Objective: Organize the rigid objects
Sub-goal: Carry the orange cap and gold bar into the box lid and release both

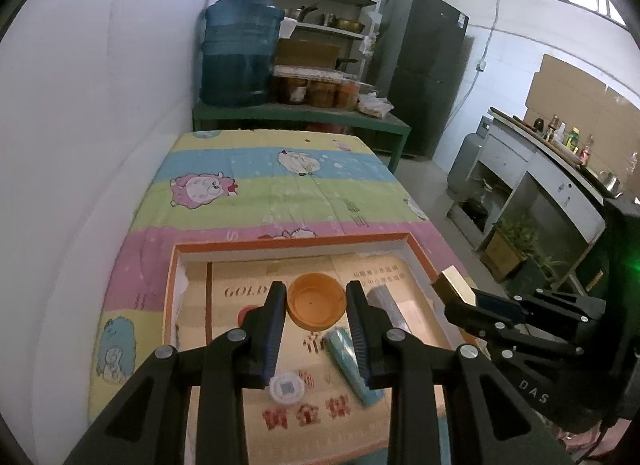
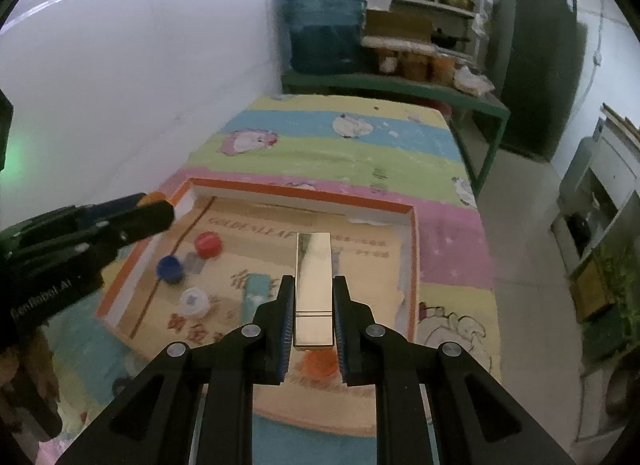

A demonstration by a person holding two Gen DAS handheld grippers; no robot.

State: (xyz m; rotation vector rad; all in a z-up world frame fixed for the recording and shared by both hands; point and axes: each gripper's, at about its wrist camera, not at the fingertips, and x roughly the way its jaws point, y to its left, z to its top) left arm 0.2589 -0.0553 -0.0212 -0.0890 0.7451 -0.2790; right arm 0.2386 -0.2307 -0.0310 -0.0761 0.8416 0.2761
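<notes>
1. The orange cap sits pinched between the left gripper fingers, above the orange-rimmed box.
2. The gold bar — clamped in the right gripper — hangs over that box.
3. Red cap, blue cap and white cap lie inside it.

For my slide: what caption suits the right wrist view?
Right tongs clamp a gold bar above the orange-rimmed tray.

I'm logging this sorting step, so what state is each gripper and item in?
left gripper: shut on orange cap
right gripper: shut on gold bar
red cap: loose in tray
blue cap: loose in tray
</notes>
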